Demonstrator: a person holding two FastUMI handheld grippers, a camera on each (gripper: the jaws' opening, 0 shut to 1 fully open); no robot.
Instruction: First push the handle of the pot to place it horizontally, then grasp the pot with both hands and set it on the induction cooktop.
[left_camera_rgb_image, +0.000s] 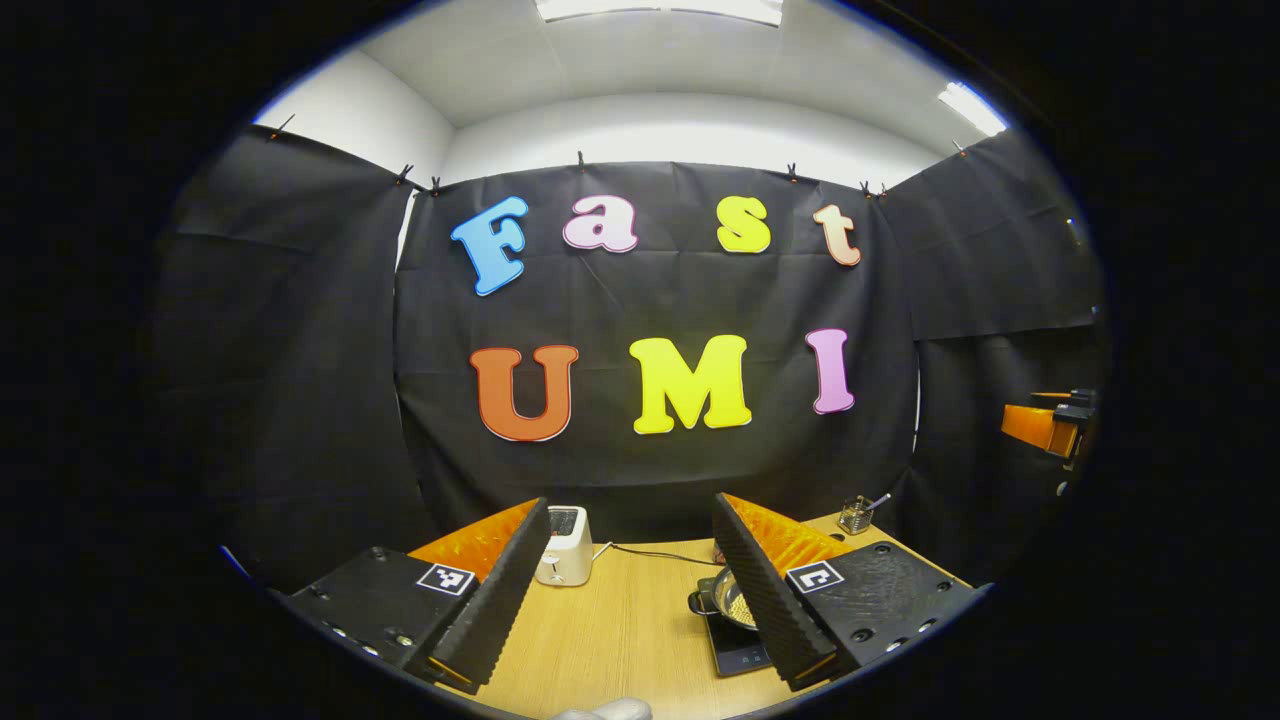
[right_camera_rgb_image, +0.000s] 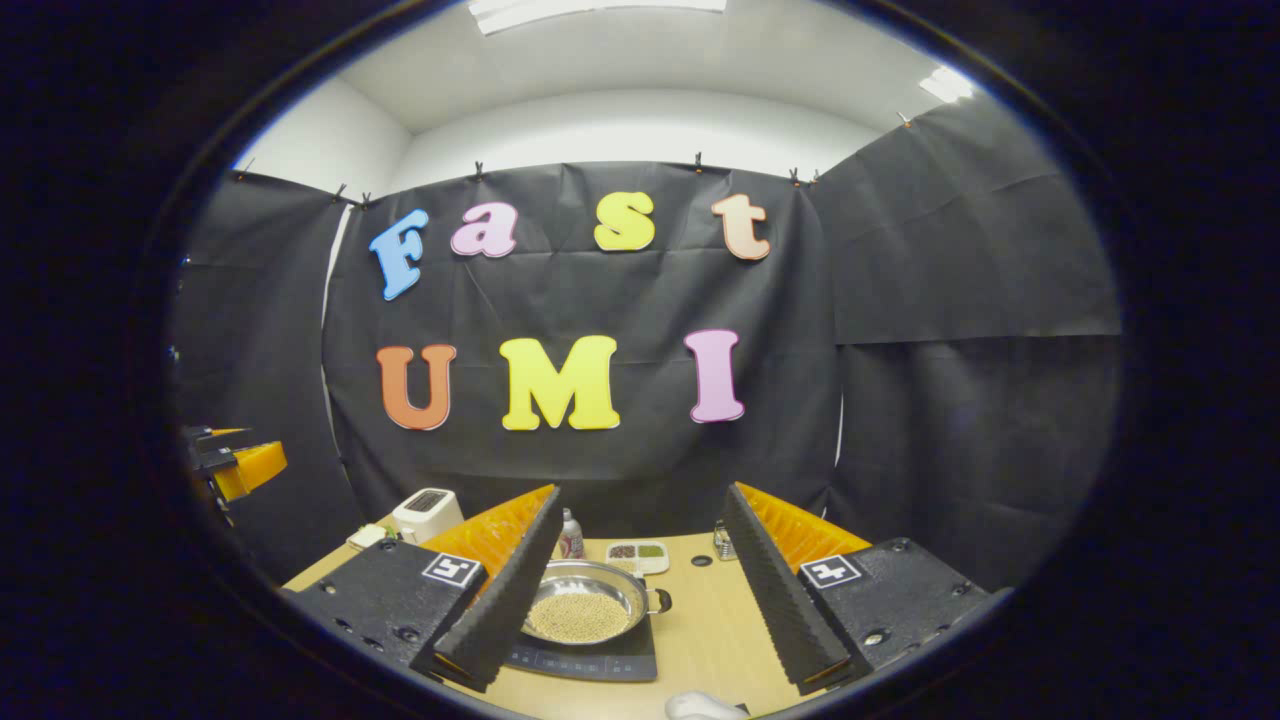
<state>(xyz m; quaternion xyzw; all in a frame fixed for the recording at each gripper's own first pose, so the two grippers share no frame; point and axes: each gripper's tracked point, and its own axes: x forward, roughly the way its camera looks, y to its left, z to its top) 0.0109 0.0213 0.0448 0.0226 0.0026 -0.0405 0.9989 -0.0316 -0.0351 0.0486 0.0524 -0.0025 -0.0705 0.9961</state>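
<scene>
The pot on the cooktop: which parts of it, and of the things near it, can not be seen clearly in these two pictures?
- Pot, right gripper view: its left side is hidden behind the right gripper's finger.
- Pot, left gripper view: mostly hidden behind the left gripper's finger.
- Induction cooktop: panel markings too small.
- Small tray: contents too small to identify.
- Toaster: details too small.

toaster (left_camera_rgb_image: 564, 545) on table (left_camera_rgb_image: 630, 630) (wooden)

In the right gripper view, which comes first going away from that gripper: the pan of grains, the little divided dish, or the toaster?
1. Pot, on the cooktop, just ahead, left of centre.
2. Divided dish, behind the pot.
3. Toaster, far left; too close to the dish to rank.
</scene>
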